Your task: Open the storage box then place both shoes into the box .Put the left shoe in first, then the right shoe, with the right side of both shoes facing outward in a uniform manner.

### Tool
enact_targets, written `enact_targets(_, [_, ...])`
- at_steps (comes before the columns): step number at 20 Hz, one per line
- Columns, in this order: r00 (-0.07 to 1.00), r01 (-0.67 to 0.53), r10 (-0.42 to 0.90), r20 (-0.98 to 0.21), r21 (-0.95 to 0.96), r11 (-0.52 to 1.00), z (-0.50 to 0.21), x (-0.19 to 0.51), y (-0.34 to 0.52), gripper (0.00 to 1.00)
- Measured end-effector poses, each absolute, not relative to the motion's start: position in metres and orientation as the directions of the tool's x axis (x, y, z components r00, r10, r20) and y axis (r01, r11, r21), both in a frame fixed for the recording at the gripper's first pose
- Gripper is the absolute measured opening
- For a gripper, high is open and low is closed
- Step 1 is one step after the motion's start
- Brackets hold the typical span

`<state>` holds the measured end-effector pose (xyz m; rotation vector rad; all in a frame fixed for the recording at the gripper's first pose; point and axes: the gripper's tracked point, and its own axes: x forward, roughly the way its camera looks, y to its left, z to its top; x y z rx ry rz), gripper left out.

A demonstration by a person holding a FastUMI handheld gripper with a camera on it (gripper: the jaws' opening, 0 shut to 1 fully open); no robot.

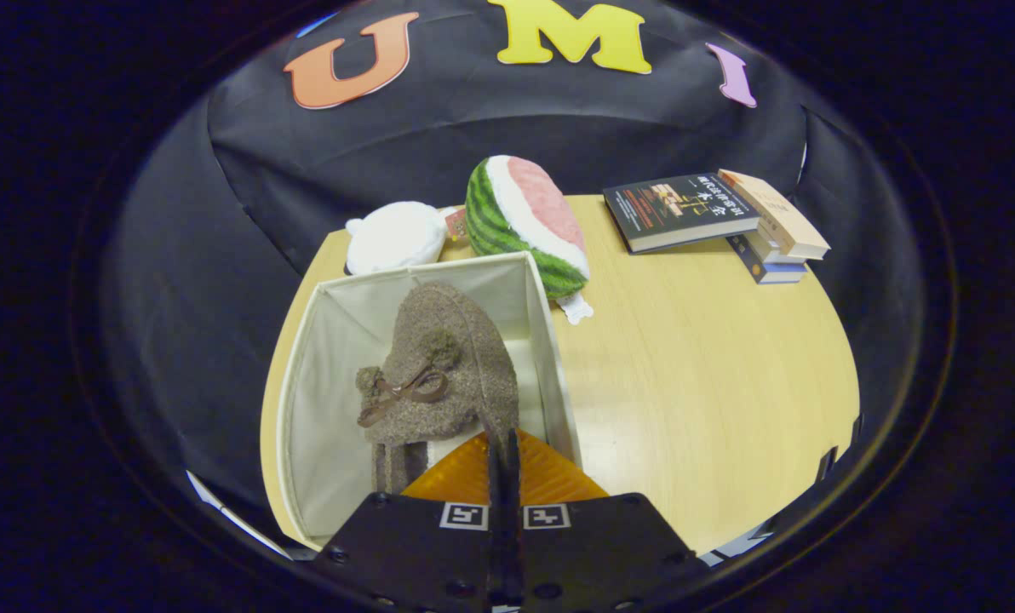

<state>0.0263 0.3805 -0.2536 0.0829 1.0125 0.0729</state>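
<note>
I am holding a brown fuzzy shoe (448, 366) over the open white fabric storage box (550, 340), and I am using that box as my landmark. The gripper (503, 455) is showing its two fingers drawn almost together, with a thin edge of the shoe's collar pinched between them; both appear to be pressing on it. The shoe is hanging inside the box's mouth, toe pointing toward the box's far wall, its bow and pompoms facing the box's left wall. Whether it is touching the box floor I cannot tell. I cannot say which shoe of the pair this is.

Beyond the box's far wall a watermelon-slice plush (524, 221) and a white plush (397, 237) are lying on the wooden table (695, 383); well to the box's right a stack of books (720, 223) is sitting.

To do this step well, I judge I should be lowering slowly, keeping the sole flat and parallel to the box's side wall, leaving room beside it for the second shoe, and releasing only once the sole is resting.
</note>
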Motion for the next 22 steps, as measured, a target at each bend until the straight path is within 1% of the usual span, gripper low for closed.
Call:
enact_targets(4, [0.510,-0.026,0.071,-0.858,0.068,0.997,-0.262,0.023,0.382,0.02])
enact_targets(5, [0.515,-0.032,0.079,-0.854,0.073,0.997,-0.259,0.023,0.383,0.07])
enact_targets(6, [0.528,-0.042,0.081,-0.845,0.069,0.997,-0.254,0.025,0.384,0.09])
enact_targets(8, [0.563,-0.073,0.092,-0.822,0.062,0.995,-0.241,0.029,0.385,0.10])
enact_targets(12, [0.656,-0.129,0.135,-0.742,0.067,0.989,-0.202,0.034,0.376,0.42])
enact_targets(13, [0.677,-0.138,0.142,-0.722,0.065,0.988,-0.190,0.032,0.370,0.52])
enact_targets(15, [0.718,-0.149,0.155,-0.679,0.068,0.987,-0.165,0.027,0.355,0.60])
enact_targets(16, [0.739,-0.150,0.161,-0.654,0.072,0.986,-0.151,0.025,0.346,0.61])
enact_targets(17, [0.760,-0.147,0.162,-0.629,0.076,0.986,-0.140,0.031,0.332,0.73])
enact_targets(19, [0.803,-0.138,0.162,-0.574,0.086,0.987,-0.114,0.029,0.303,0.91])
enact_targets(20, [0.826,-0.127,0.151,-0.543,0.082,0.989,-0.101,0.026,0.285,0.94])
enact_targets(22, [0.871,-0.101,0.120,-0.477,0.065,0.993,-0.072,0.023,0.245,0.96])
